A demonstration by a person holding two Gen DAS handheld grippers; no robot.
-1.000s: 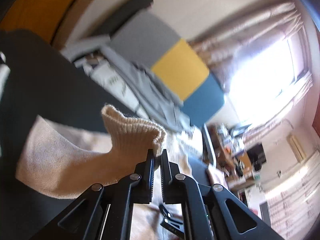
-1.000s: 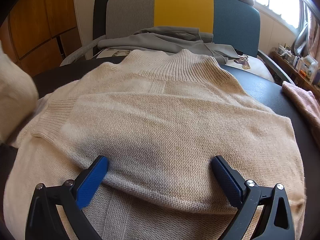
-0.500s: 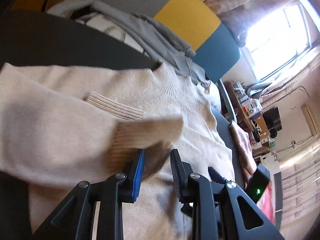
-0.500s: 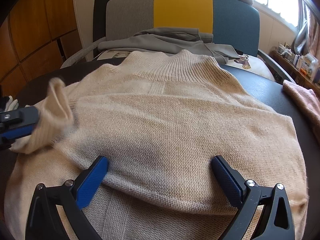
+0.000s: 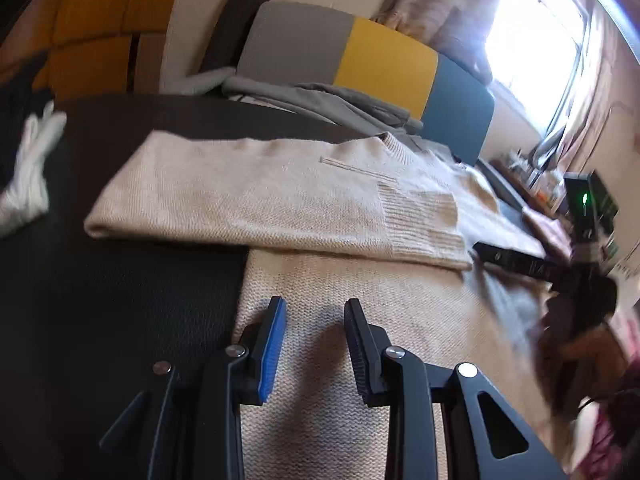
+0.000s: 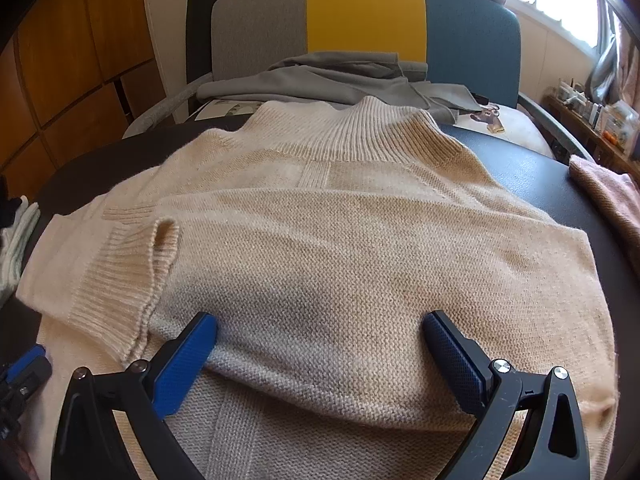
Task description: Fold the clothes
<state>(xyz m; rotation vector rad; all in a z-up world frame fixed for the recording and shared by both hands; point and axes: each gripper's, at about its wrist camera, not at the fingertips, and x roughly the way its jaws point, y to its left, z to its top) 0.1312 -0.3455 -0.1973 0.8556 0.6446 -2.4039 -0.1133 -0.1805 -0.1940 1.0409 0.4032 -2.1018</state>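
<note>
A cream knit sweater [image 6: 360,240] lies flat on the dark table [image 6: 520,168], collar toward the chair. Its left sleeve [image 5: 248,196] is folded across the body, with the ribbed cuff [image 6: 120,280] lying loose on top. My left gripper [image 5: 314,320] hovers open over the sweater's lower left edge, nothing between its fingers; its tip shows in the right wrist view [image 6: 24,368]. My right gripper [image 6: 320,340] is wide open, its blue pads [image 6: 188,356] straddling a fold of the other sleeve low on the sweater. In the left wrist view the right gripper's body [image 5: 584,216] is blurred.
A grey garment [image 6: 340,76] is draped on the grey, yellow and blue chair [image 6: 364,12] behind the table. A pink cloth [image 6: 608,196] lies at the table's right edge. A white cloth [image 5: 28,176] sits at the left edge. Shelves with clutter stand under the window.
My left gripper carried the sleeve cuff across the sweater, let go of it and drew back toward the lower left edge. The right gripper has stayed put.
</note>
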